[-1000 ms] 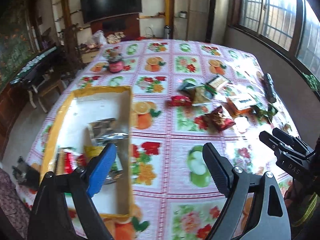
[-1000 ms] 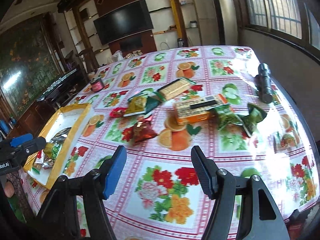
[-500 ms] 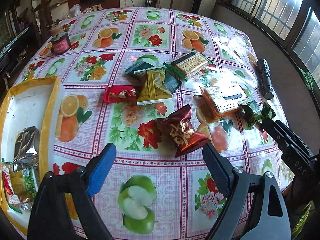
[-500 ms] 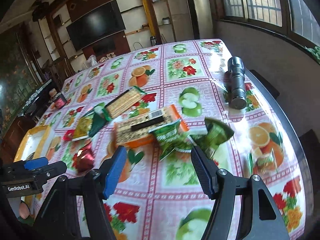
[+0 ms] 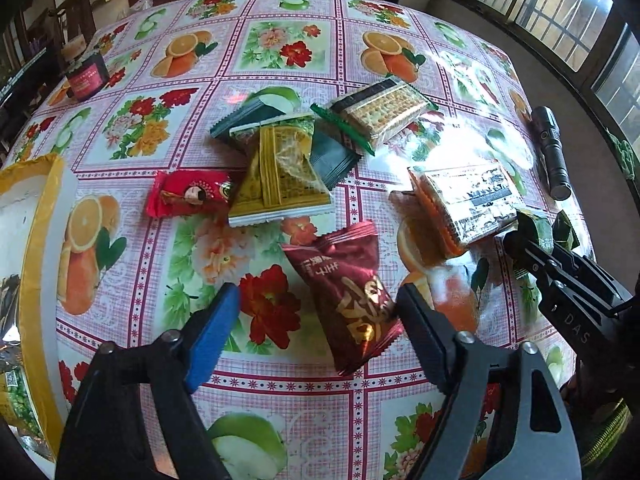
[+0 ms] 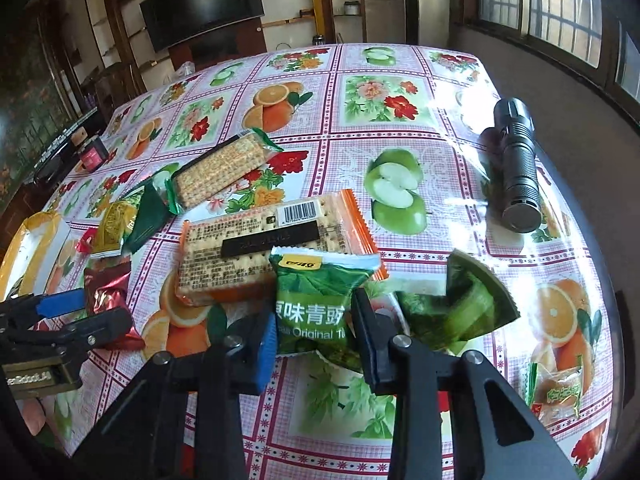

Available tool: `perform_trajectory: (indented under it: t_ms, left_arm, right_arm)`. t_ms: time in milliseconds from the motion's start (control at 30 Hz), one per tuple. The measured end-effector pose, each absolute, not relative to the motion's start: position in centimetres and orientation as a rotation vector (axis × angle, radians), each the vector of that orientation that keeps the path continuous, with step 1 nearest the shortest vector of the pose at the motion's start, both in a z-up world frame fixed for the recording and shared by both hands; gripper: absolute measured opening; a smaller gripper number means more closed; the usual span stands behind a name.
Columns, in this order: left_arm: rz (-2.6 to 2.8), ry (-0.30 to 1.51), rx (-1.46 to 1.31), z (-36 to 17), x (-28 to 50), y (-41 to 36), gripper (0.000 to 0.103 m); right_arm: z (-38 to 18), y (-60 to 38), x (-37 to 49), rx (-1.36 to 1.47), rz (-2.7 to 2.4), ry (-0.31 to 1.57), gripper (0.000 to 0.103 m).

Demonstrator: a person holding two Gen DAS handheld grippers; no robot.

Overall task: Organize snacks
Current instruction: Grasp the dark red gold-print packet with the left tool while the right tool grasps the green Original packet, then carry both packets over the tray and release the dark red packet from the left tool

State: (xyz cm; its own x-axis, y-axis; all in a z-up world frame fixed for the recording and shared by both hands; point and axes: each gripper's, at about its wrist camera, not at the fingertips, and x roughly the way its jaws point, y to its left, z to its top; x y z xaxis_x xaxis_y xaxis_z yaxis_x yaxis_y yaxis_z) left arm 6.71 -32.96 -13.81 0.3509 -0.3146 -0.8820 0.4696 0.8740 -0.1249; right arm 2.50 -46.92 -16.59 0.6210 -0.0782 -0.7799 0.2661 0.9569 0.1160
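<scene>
Right gripper [image 6: 314,334] clamped on the green pea packet [image 6: 316,300], jaws just closed onto its lower half, packet's top edge lying over the orange cracker pack [image 6: 256,248]. Left gripper [image 5: 316,312] not gripping yet: jaws just narrowed around the dark red snack bag [image 5: 344,292], black pad at the bag's right edge, blue pad clear of it (gap visible on that side). Bag flat on the fruit-print tablecloth [image 5: 276,44]. Yellow-rimmed box [image 5: 40,240] at far left, a few packets inside. Black flashlight [image 6: 516,176] near the table's right edge.
</scene>
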Motion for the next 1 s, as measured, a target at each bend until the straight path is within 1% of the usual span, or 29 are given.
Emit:
perform_trajectory:
  t_ms: [33, 67, 267, 300, 467, 667, 1000]
  left_arm:
    - [-0.511, 1.095, 0.160, -13.7, 6.7, -32.9, 0.052]
    - [-0.512, 1.096, 0.159, -13.6, 6.8, -32.8, 0.042]
    - [-0.528, 1.108, 0.136, -13.4, 6.9, -31.3, 0.040]
    - [-0.528, 1.111, 0.126, -13.3, 6.8, -30.8, 0.034]
    - [-0.498, 1.081, 0.124, -11.9, 5.2, -28.2, 0.034]
    - [-0.455, 0.979, 0.147, -9.1, 2.4, -24.7, 0.033]
    - [-0.268, 0.813, 0.217, -5.3, -0.8, -18.3, 0.033]
  right_arm:
    - [-16.5, -46.8, 2.3, 0.221, -0.198, 0.879, 0.034]
    - [-16.5, -46.5, 2.3, 0.216, -0.193, 0.882, 0.033]
    - [-15.7, -45.4, 0.5, 0.273, -0.128, 0.849, 0.033]
    - [-15.3, -45.2, 0.1, 0.288, -0.116, 0.835, 0.033]
    - [-13.9, -44.6, -2.0, 0.398, -0.030, 0.771, 0.033]
    - [-12.6, -41.7, -3.5, 0.449, 0.069, 0.735, 0.032]
    - [-11.4, -34.5, -3.2, 0.411, 0.226, 0.736, 0.032]
